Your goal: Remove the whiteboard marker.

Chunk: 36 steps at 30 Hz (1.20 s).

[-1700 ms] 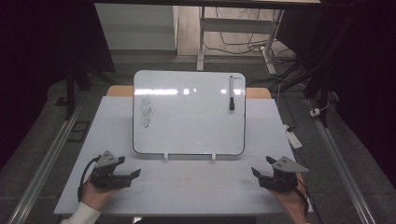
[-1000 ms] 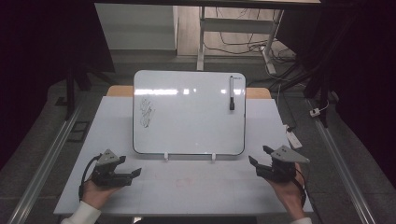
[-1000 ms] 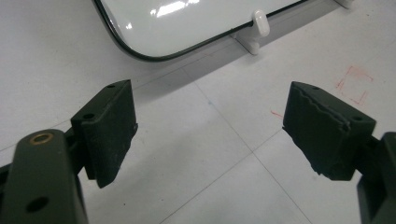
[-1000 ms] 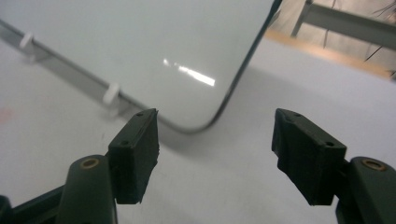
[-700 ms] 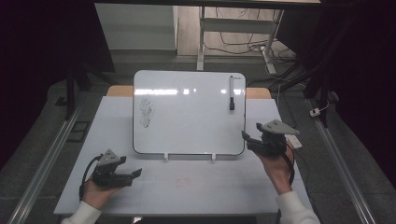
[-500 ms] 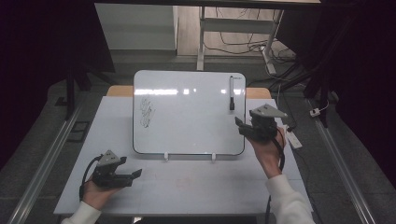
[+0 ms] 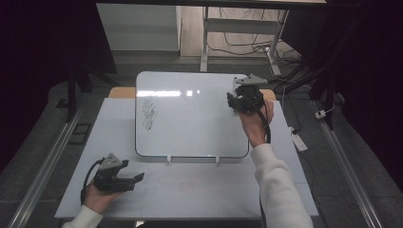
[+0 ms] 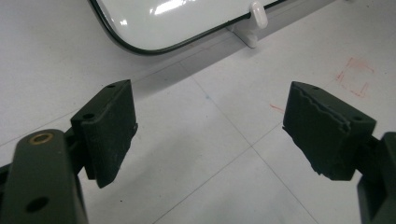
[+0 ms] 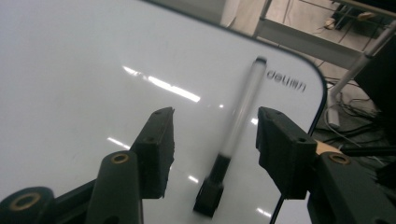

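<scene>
Near the desk's (image 7: 190, 190) front left corner the left gripper (image 7: 124, 179) rests with jaws spread wide and nothing between them. The whiteboard (image 7: 190, 123) lies toward the back edge. At its far right corner the right gripper (image 9: 214, 154) straddles the marker (image 9: 236, 135), its jaws closing, pads not yet touching it.
</scene>
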Available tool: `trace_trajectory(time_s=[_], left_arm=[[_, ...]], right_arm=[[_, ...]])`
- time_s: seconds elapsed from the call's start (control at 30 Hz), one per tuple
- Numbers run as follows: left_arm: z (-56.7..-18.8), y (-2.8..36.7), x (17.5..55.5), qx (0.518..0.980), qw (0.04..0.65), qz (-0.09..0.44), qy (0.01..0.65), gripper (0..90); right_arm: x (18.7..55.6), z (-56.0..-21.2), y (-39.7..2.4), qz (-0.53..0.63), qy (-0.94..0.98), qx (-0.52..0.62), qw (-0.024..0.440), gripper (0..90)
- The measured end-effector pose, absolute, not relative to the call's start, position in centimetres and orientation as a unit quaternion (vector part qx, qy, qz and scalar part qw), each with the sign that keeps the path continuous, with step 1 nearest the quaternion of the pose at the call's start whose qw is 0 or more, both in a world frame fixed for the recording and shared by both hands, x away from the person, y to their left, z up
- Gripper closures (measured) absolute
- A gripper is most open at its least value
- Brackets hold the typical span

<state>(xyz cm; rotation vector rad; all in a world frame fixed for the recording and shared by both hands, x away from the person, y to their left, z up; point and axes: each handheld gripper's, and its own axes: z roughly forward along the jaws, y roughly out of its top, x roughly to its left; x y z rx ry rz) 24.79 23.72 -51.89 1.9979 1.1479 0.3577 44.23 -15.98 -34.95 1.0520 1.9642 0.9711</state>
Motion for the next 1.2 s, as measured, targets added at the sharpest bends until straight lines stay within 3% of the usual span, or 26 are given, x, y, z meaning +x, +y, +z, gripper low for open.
trace_trajectory(time_s=[0.47,1.2], left_arm=[[-52.1,24.0,24.7,0.788,0.39,0.146,0.453,18.4],[-52.2,24.3,24.6,0.786,0.389,0.152,0.455,18.2]], right_arm=[[48.5,-34.6,-15.2,0.356,0.734,0.453,0.359,67.1],[49.5,-35.6,-13.7,0.347,0.722,0.479,0.359,80.2]])
